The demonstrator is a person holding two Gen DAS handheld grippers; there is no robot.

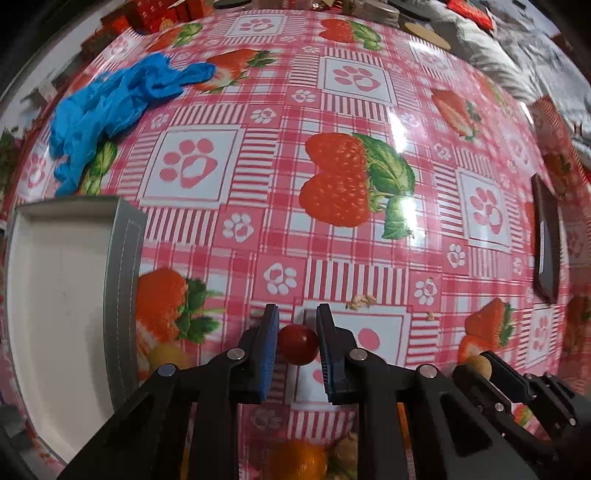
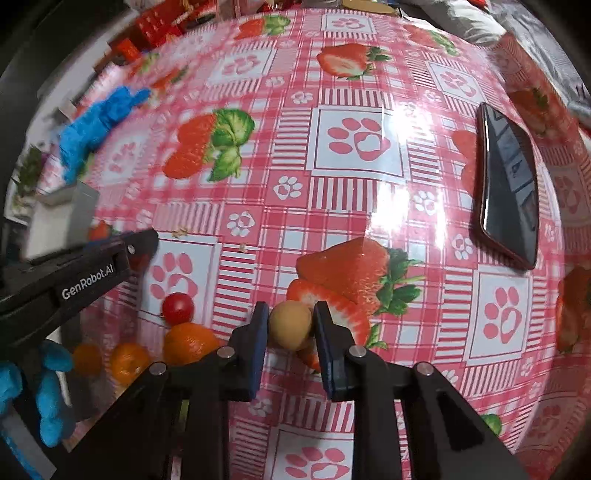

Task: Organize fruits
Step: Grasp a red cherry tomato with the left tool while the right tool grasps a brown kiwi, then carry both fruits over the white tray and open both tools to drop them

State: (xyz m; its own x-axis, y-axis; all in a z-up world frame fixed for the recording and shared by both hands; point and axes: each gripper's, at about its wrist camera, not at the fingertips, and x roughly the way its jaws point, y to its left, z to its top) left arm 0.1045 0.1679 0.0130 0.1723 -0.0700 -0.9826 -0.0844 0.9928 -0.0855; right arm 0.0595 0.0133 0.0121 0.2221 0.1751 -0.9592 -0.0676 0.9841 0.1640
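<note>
My left gripper (image 1: 297,341) is shut on a red cherry tomato (image 1: 298,344), held just above the strawberry-print tablecloth. A white tray with a grey rim (image 1: 122,258) lies to its left. My right gripper (image 2: 290,328) is shut on a tan round fruit (image 2: 290,329); it also shows in the left wrist view (image 1: 480,365). On the table to the right gripper's left lie another cherry tomato (image 2: 178,307) and small oranges (image 2: 190,343). An orange (image 1: 295,459) and a yellowish fruit (image 1: 168,356) lie under the left gripper.
A dark phone (image 2: 508,184) lies at the right, also in the left wrist view (image 1: 546,240). Crumpled blue gloves (image 1: 110,107) lie at the far left. Red boxes (image 1: 155,14) stand at the table's far edge. Crumbs (image 1: 361,301) lie near the left gripper.
</note>
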